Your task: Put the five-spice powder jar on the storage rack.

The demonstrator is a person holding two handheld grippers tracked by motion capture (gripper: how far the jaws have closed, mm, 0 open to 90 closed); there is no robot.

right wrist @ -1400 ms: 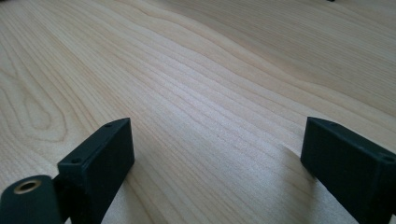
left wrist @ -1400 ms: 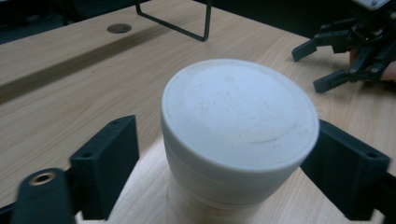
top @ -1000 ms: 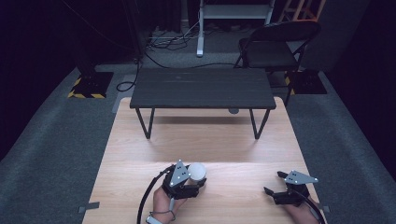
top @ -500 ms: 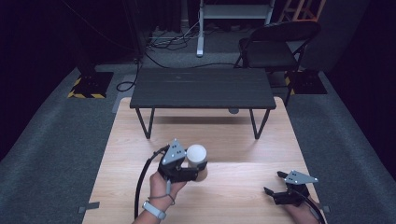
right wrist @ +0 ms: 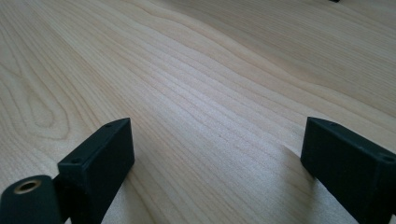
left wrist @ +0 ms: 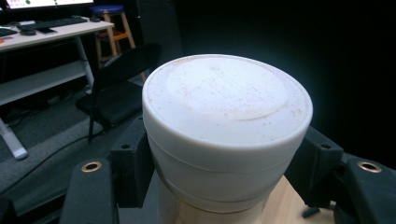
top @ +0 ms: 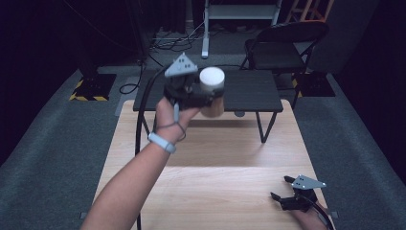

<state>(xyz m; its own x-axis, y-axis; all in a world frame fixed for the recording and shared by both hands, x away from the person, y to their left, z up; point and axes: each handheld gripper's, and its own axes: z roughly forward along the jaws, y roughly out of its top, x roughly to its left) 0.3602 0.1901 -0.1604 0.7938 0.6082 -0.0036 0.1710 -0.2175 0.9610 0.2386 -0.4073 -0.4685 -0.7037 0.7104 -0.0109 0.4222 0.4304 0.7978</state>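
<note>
Step in hand, as judged: a carry. Left gripper (top: 203,93) is raised high off the bench (top: 210,177), far-left part of the scene, with a white-lidded jar (top: 212,96) clamped between its jaws. In the high view the jar shows against the small dark table (top: 253,93) beyond the far edge of the bench; whether it is above that table or short of it, cannot tell from this angle.

Left gripper view: jaws grip the jar on both sides just under the white lid (left wrist: 228,100), pads touching the wall. Jar roughly upright, tan body below the lid. Lid top dusted with fine brownish specks.

Pose, left: forearm (top: 129,187) runs up from the near-left edge and reaches forward; hand (top: 172,112) wrapped behind the gripper, band at the wrist, grey plate on top, cable trailing down toward the near side.

Right gripper (top: 287,197) low at the near-right corner of the bench, jaws apart and holding nothing. Right gripper view: both jaws close over bare wood grain.

Next move, likely: bring the jar down somewhere flat, keeping it upright, and open the jaws only once the base sits firm. Grip is high on the jar, so a tilt on landing is the risk.
</note>
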